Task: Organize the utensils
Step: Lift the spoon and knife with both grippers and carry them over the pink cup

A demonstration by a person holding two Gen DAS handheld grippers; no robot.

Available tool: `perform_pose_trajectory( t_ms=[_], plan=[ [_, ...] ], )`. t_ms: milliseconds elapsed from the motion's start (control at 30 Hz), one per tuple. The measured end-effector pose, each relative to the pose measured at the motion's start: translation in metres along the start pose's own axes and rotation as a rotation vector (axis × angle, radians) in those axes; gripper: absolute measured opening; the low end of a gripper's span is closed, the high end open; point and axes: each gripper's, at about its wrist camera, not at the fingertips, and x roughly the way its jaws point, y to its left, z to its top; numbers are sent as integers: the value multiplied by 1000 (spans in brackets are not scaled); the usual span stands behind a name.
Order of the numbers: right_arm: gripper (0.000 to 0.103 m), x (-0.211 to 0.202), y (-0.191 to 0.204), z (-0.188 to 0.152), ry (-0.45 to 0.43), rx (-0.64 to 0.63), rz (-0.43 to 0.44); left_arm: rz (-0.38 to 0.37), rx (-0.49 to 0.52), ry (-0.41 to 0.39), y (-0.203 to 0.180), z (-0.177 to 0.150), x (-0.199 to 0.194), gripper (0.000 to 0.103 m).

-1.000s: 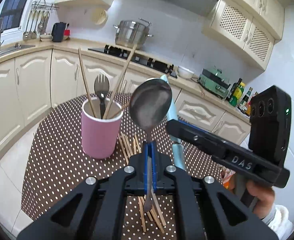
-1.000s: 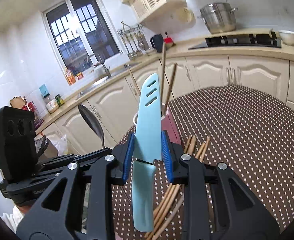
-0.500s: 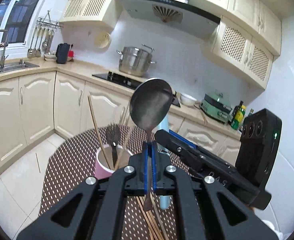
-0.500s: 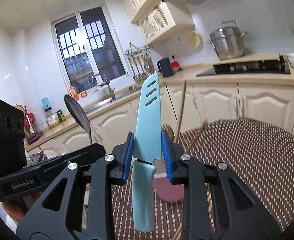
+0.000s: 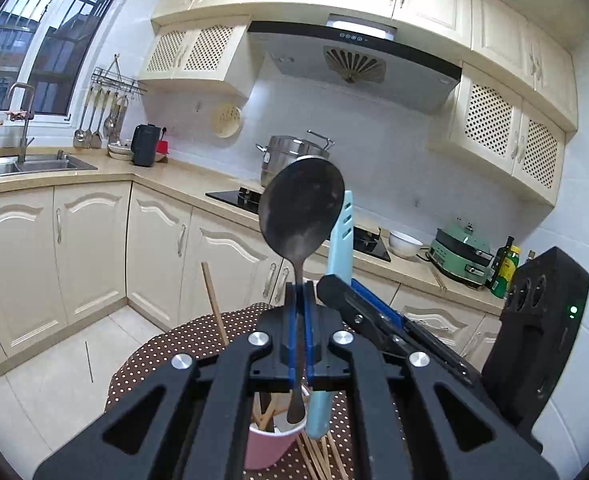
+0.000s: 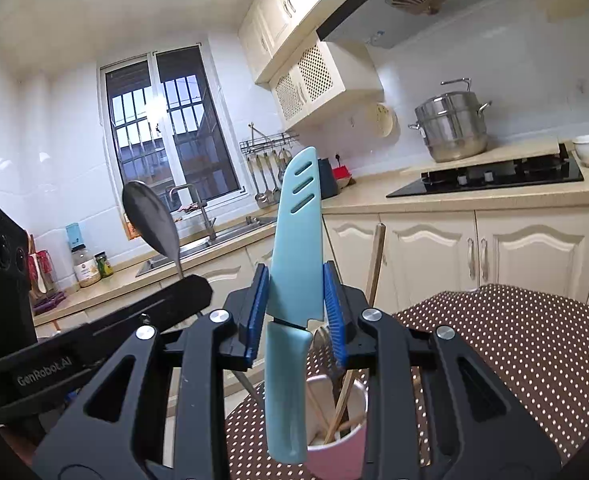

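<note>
**Left gripper** (image 5: 299,308): your blue fingers (image 5: 291,320) are closing tight on the neck of the metal spoon (image 5: 300,216). The spoon is standing upright, bowl uppermost; its handle end is hanging just above the mouth of the pink cup (image 5: 270,446).

**Right gripper** (image 6: 296,304): your fingers (image 6: 334,312) are clamping the light-blue knife (image 6: 294,264) by the base of its slotted sheath. The sheathed blade is pointing up and leaning slightly right. The handle is dangling in front of the pink cup, over its left side as the right wrist view shows it.

**Pink cup**: it is standing on the bench (image 6: 514,344), which is wearing a brown cloth with white dots. The cup is sitting directly below both grippers. Wooden chopsticks (image 6: 374,264) are standing inside it, one rising tall and leaning to the right. A metal utensil is also showing inside the cup; you cannot tell its kind from here.

**Loose chopsticks** (image 5: 314,456): these are lying flat on the bench, just right of the cup's foot in the left wrist view.

**Pairing**: the two grippers are hanging side by side above the cup, the knife just right of the spoon.
</note>
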Motion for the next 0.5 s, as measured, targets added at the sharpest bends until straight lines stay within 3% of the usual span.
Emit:
perform_pose_trajectory(
  t_ms=[500],
  plan=[
    [28,19,1,-29,-23,-100,-69,26,-40,123,33,-35,28,3]
  ],
)
